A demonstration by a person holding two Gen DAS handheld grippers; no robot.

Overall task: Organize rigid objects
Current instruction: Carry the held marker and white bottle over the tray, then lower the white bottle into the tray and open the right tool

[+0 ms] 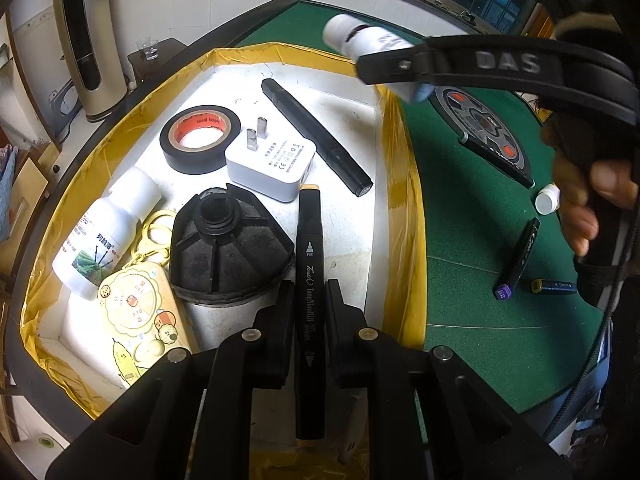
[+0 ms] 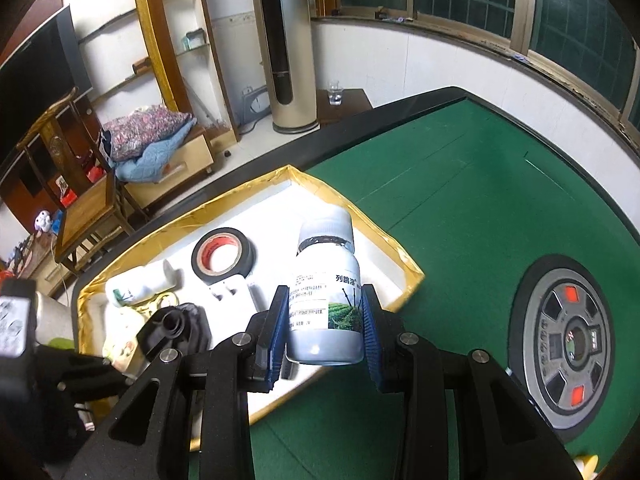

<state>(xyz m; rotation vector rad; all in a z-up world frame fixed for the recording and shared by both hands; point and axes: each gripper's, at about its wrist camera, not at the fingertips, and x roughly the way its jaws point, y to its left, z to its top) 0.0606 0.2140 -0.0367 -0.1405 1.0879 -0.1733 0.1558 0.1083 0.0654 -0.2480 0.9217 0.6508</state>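
Observation:
My left gripper [image 1: 309, 292] is open over the yellow-edged white tray [image 1: 360, 92], with a black marker [image 1: 309, 264] lying loose between its fingers. The tray holds a black tape roll [image 1: 200, 138], a white plug adapter [image 1: 272, 162], another black marker [image 1: 316, 136], a black fan-shaped part [image 1: 228, 244], a white bottle [image 1: 108, 232] and a cartoon tag [image 1: 140, 320]. My right gripper [image 2: 325, 320] is shut on a second white bottle [image 2: 326, 292], held above the tray's near right side [image 2: 412, 276]; it also shows in the left wrist view [image 1: 360, 38].
On the green table [image 1: 480, 240] right of the tray lie a purple-capped marker [image 1: 518, 258], another marker [image 1: 554, 286], a small white cap [image 1: 547, 199] and a round grey centre panel [image 2: 568, 340]. The table's black rim [image 2: 400, 112] runs behind the tray.

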